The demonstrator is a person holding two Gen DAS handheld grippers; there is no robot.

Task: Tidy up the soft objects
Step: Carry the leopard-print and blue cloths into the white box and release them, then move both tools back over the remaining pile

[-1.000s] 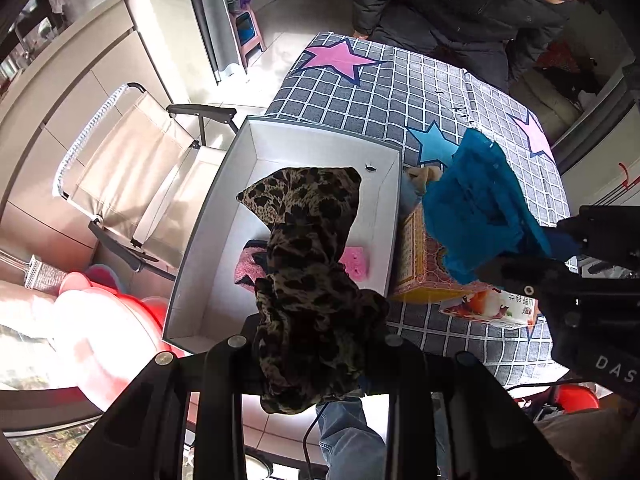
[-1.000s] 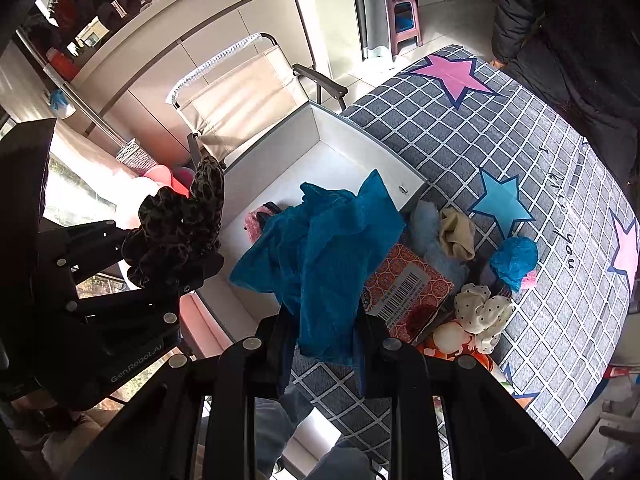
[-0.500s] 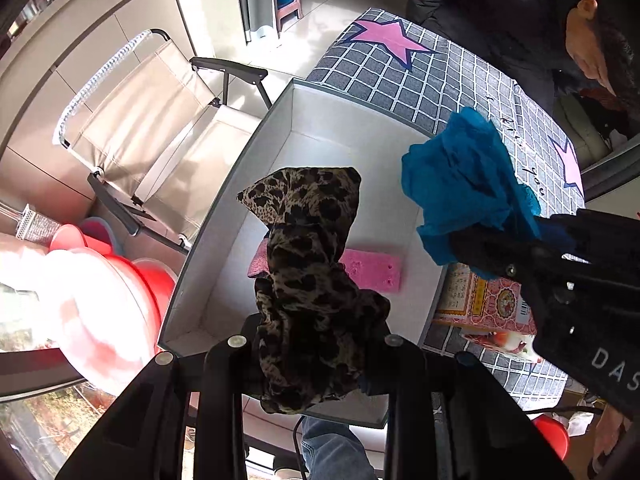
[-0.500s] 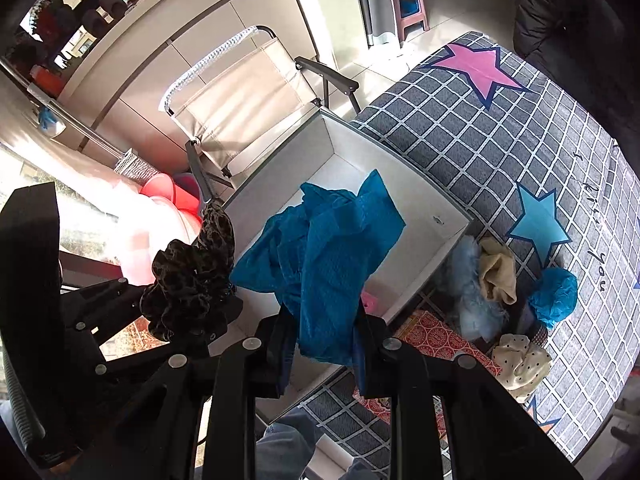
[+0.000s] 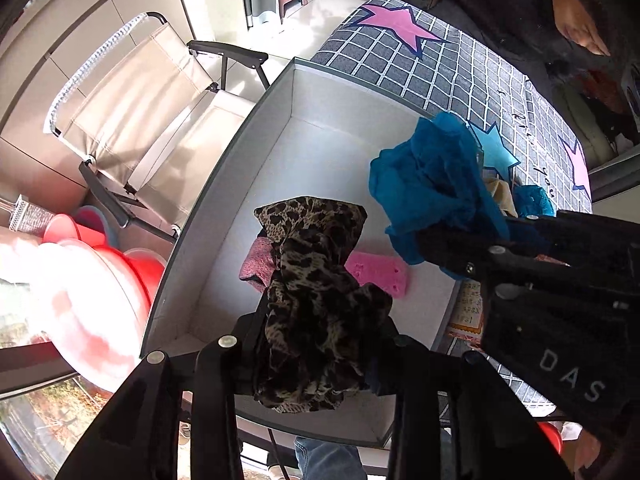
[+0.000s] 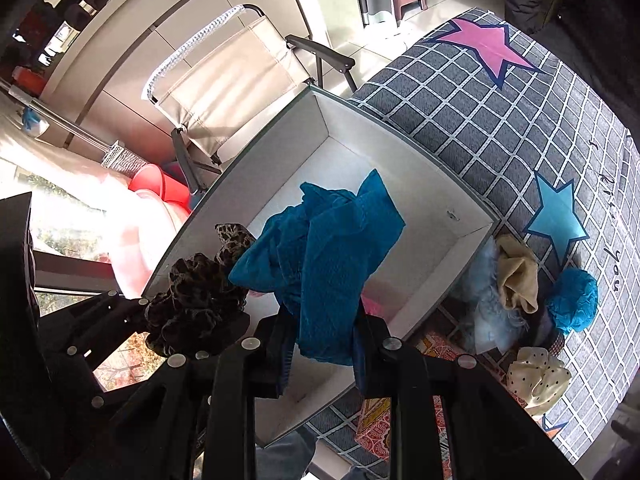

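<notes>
Left wrist view showed the leopard-print cloth (image 5: pixel 312 304) pinched between the fingers of the left gripper (image 5: pixel 316 360), bunched and rising ahead of the claw over the white box (image 5: pixel 224 216). Beyond that cloth, on the box floor, lay a pink sponge (image 5: pixel 378 278) and a pink knitted piece (image 5: pixel 256 262), the latter partly covered by the leopard fabric. To the right of the left claw, the right gripper (image 6: pixel 320 344) was clamped on the blue cloth (image 6: pixel 320 264), which hung over the box's middle; in the right wrist view the leopard-print bundle sat just left of it.

The box rested on a grey checked tablecloth (image 6: pixel 500 128) printed with pink and blue stars. To the right of the right claw, just outside the box wall, lay a beige cloth (image 6: pixel 518 276), a pale blue fluffy item (image 6: pixel 486 308), a blue ball-like bundle (image 6: pixel 572 300) and a cream polka-dot bow (image 6: pixel 538 376). A patterned orange carton (image 6: pixel 376 428) lay beside the box's near corner.

Past the box's far side stood a beige folding chair (image 5: pixel 132 120), with red plastic tubs (image 5: pixel 100 264) on the floor to the left and pale cabinets behind. A person in dark clothes (image 5: pixel 560 12) leaned over the table's far end, cut off by the frame. Bright window glare washed out the left edge, and the carton's print was unreadable.
</notes>
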